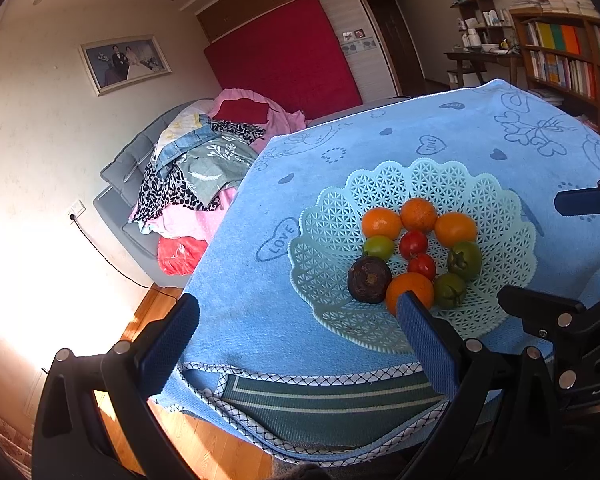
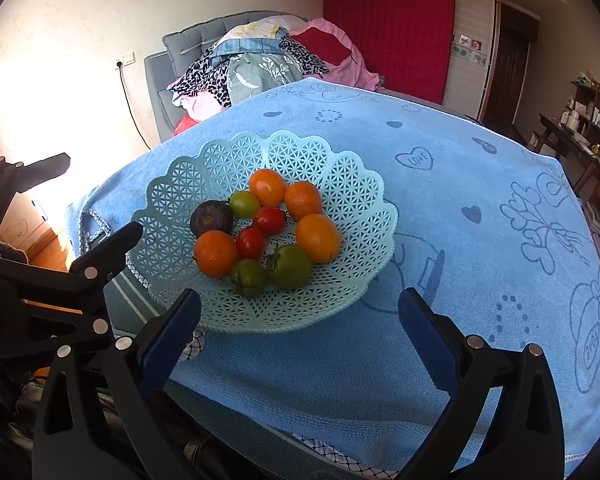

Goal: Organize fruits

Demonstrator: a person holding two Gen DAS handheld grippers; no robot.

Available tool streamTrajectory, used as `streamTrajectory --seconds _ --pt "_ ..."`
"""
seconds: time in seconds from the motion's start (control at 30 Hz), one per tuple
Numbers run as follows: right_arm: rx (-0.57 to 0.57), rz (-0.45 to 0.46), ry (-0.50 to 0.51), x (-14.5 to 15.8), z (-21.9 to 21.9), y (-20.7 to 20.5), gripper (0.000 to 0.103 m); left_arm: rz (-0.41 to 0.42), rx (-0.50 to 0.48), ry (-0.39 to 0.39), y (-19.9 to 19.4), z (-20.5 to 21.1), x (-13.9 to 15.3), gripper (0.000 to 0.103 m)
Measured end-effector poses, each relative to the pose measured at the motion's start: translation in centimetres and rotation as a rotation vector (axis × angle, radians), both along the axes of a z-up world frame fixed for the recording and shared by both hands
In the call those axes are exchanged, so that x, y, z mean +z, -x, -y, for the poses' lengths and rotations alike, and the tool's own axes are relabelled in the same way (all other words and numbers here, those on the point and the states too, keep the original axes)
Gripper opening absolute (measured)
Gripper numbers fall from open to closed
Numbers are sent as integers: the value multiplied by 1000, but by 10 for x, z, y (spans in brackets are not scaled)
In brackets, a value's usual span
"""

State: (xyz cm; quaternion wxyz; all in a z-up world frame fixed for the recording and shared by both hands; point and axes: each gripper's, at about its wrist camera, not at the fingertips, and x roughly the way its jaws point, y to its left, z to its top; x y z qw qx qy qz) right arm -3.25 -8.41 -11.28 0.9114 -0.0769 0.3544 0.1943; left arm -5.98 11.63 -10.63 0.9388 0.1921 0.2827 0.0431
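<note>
both grippers, the left gripper [image 1: 298, 336] and the right gripper [image 2: 300, 334], have fingers spread wide and hold nothing. every fruit sits in the pale green basket [image 2: 340, 184] on the blue towel [image 2: 480, 280]: 4 oranges [image 2: 318, 237], 2 red tomatoes, 3 green ones and 1 dark fruit [image 2: 211, 218]. it looks done or nearly done. hearts on the towel say "love".

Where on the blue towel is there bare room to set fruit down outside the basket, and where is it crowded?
Bare towel lies right of the lattice basket, out to the heart and flower prints, and in front of it, by the open right gripper. The basket's centre is crowded: oranges, red tomatoes, green tomatoes and a dark fruit sit touching.
</note>
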Motion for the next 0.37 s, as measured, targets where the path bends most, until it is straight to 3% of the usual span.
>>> streamTrajectory --seconds 0.37 --pt "-39 -8 16 -5 6 -2 100 -41 41 23 -10 -8 -6 98"
